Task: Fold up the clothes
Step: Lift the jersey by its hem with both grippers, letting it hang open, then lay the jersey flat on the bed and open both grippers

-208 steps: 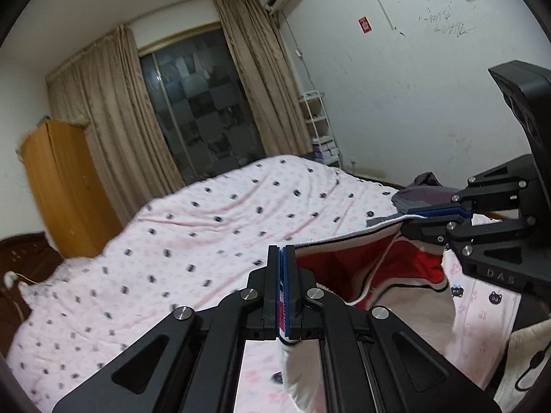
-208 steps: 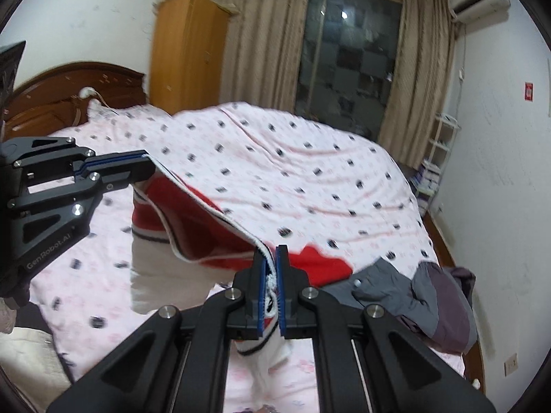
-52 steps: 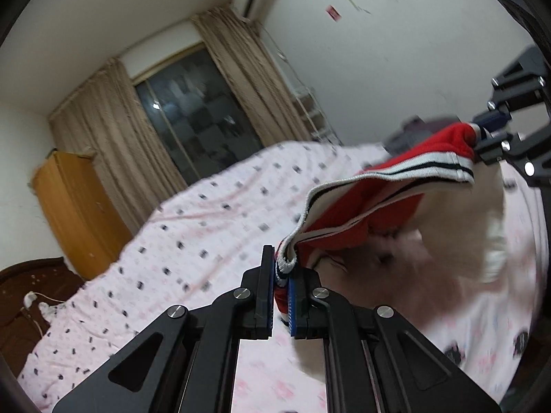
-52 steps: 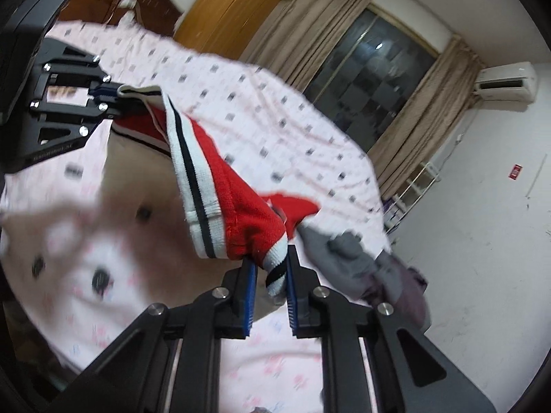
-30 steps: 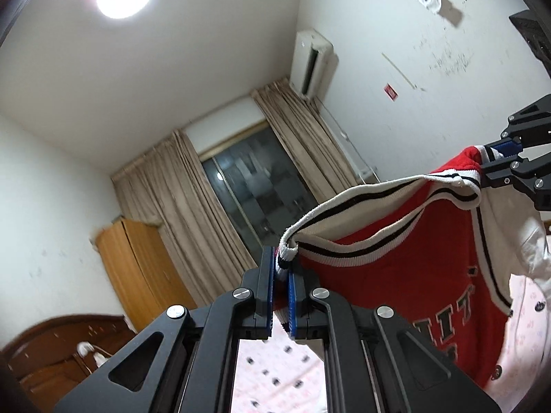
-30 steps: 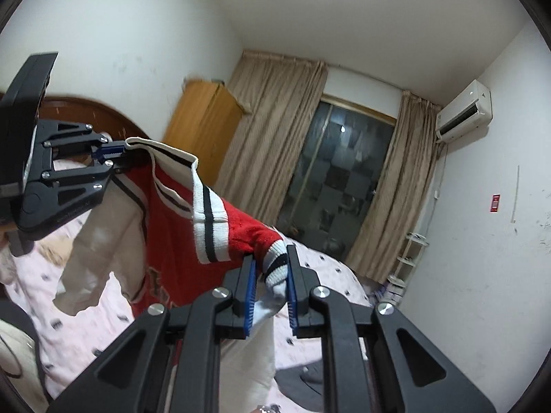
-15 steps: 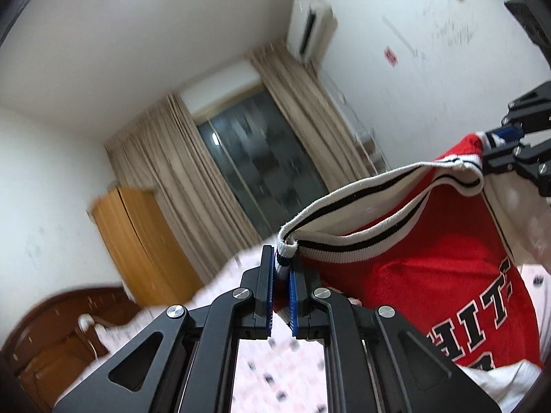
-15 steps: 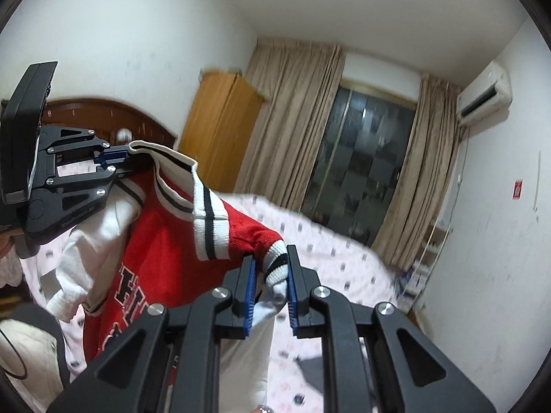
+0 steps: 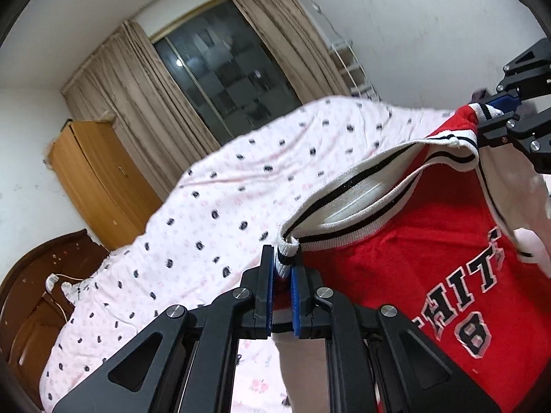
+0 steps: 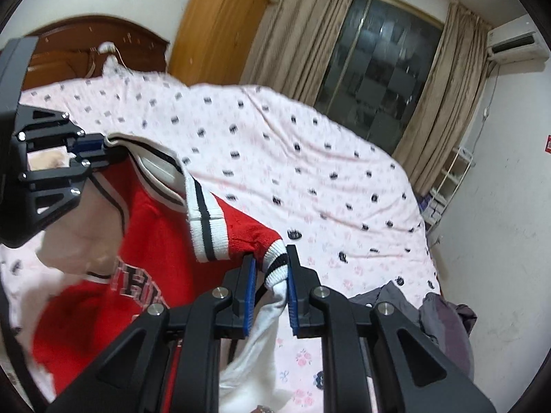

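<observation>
The red knit jersey with striped white trim (image 9: pixel 406 241) has its lower edge cut off by both frames (the lettering is only partly readable). It hangs lengthwise downward above the pink patterned bed (image 9: pixel 213 206), neckline stretched between the left hand-held gripper (image 9: pixel 282 275) and right hand-held gripper (image 10: pixel 270 275), each clamped narrow on the trim.

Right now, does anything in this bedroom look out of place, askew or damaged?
Mostly tidy. The red jersey hangs stretched between the left gripper and right gripper, as expected. The one oddity: a crumpled heap of grey clothes sits unfolded at the bed's far corner. No visible damage.
</observation>
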Tool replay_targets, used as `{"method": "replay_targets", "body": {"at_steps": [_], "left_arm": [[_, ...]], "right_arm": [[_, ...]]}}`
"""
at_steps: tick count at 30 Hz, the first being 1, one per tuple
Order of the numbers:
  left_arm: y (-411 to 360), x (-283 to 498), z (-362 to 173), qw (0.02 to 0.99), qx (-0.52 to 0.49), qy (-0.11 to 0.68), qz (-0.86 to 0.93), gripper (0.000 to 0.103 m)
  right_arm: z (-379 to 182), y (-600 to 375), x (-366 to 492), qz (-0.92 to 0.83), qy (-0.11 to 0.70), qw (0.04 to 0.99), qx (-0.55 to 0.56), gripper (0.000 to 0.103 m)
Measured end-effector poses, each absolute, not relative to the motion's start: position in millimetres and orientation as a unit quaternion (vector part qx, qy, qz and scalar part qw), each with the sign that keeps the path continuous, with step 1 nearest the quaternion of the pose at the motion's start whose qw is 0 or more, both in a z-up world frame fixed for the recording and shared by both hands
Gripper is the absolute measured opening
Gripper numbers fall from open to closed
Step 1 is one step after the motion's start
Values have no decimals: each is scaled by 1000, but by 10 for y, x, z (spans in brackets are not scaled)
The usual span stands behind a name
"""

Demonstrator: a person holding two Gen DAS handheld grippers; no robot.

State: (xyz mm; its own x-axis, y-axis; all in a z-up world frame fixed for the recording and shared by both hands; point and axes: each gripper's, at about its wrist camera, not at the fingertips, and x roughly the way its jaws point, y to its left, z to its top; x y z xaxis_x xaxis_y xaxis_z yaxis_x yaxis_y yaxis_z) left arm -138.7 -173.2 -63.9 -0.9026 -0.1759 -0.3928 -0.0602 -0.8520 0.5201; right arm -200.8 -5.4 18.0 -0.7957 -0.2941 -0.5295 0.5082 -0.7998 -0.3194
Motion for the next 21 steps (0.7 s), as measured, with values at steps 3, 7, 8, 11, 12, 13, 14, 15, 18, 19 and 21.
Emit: {"method": "replay_targets", "body": {"at_steps": [3, 7, 8, 11, 12, 13, 14, 15, 18, 19, 21], "left_arm": [[-1744, -1565, -763, 28, 232, -266, -935, 10], [-1746, -1769, -893, 20, 254, -255, -933, 10], [-1753, -1830, -921, 17, 260, -255, -931, 10], [-1786, -2038, -1044, 9, 284, -251, -926, 11], [-1800, -2109, -1090, 5, 293, -248, -923, 11], [-1808, -2182, -1145, 2, 303, -245, -921, 12], [-1816, -2258, -1211, -1, 313, -244, -918, 13], [-1827, -2335, -1280, -4, 323, -243, -914, 14], [-1854, -2520, -1495, -11, 358, -240, -902, 16], [-1864, -2573, -1569, -13, 369, -237, -899, 17], [-1899, -2662, -1658, -14, 382, -231, -895, 18]], "right_arm": [[-31, -105, -2318, -913, 235, 216, 254, 16], [-261, -166, -2624, -907, 233, 216, 277, 16], [-306, -178, -2698, -905, 233, 217, 282, 16], [-448, -233, -2954, -897, 242, 219, 297, 16], [-495, -244, -3021, -894, 245, 221, 302, 16], [-540, -259, -3087, -890, 248, 224, 310, 16], [-585, -275, -3153, -886, 250, 227, 317, 17], [-633, -290, -3220, -882, 252, 229, 325, 17], [-844, -337, -3437, -867, 261, 236, 353, 17], [-913, -351, -3496, -862, 263, 237, 362, 17], [-1052, -378, -3614, -853, 267, 239, 379, 18]]}}
